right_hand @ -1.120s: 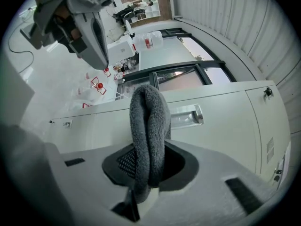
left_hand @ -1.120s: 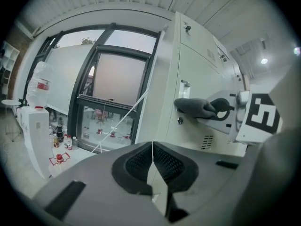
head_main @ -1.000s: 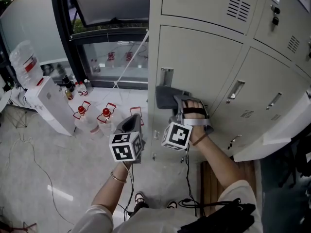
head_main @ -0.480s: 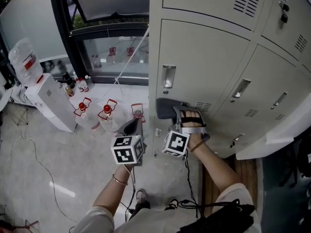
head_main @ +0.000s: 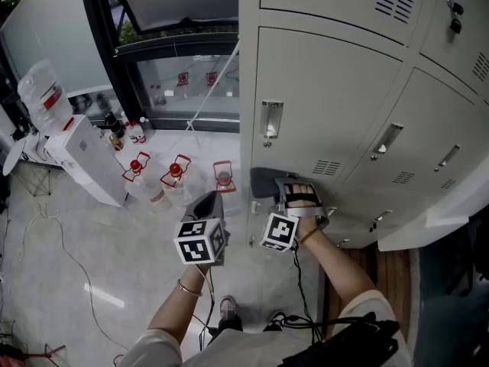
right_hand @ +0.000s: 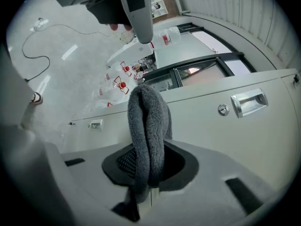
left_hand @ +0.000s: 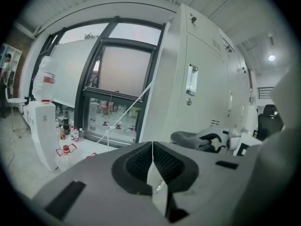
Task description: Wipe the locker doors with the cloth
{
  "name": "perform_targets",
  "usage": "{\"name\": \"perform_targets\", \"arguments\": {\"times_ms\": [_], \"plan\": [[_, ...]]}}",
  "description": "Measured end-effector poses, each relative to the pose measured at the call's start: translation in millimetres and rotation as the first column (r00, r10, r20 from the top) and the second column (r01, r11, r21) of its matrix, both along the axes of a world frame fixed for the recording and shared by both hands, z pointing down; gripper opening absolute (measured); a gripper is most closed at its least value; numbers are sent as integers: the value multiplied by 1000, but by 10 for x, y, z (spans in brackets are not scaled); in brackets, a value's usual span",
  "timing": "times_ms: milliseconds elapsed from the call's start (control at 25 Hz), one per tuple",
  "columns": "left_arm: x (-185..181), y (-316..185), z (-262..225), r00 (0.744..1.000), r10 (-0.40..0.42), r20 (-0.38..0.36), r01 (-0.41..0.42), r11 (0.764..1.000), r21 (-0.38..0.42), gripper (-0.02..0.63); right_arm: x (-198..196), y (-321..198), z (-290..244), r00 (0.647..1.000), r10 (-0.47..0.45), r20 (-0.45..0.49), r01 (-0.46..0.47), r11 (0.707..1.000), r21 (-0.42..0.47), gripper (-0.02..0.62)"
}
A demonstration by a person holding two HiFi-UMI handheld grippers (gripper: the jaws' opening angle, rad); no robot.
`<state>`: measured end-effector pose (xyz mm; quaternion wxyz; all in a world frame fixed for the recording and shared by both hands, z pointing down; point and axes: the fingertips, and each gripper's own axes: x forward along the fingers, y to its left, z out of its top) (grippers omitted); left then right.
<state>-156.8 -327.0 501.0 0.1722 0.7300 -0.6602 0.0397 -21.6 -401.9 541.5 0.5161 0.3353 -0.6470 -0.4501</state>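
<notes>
Because the job is a wipe over upright panels, we start with the tall bank of pale grey sheet-metal lockers (head_main: 336,90), which fills the right of the head view. The door being worked on, a smooth painted panel with a recessed chrome handle (head_main: 271,119), looks flat and slick, so we judge the cloth will slide easily but needs steady pressure.

Beside the lockers lies a pale glossy floor (head_main: 84,266), with a black-framed window (head_main: 179,82) beyond it. A white boxy water dispenser (head_main: 84,163) and clear plastic bottles with red caps (head_main: 153,180) stand near the glass, well apart from the work.

The right gripper (head_main: 280,186) reaches low on that door, near its left edge. Its jaws are clamped on a folded dark grey fleecy cloth (right_hand: 148,126), whose free end stands out ahead of them. We read this as a hold that puts only soft fabric against the paint. The cloth (head_main: 263,180) seems to rest on the panel, though we cannot confirm contact.

The left gripper (head_main: 209,205) hangs back from the lockers, its jaws pressed together on nothing, apparently kept out of the way.
</notes>
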Motion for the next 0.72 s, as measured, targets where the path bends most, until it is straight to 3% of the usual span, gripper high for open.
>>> {"name": "perform_targets", "arguments": {"times_ms": [480,720], "plan": [[190,-97,-152,1000,29,4,-29,999,27,10,114,203,-438,996,-44,73,44,999,13,71],[477,-177,-459,997,71,8,-71,994,84,10,395,304,-1301,993,-55,104,39,988,150,71]]}}
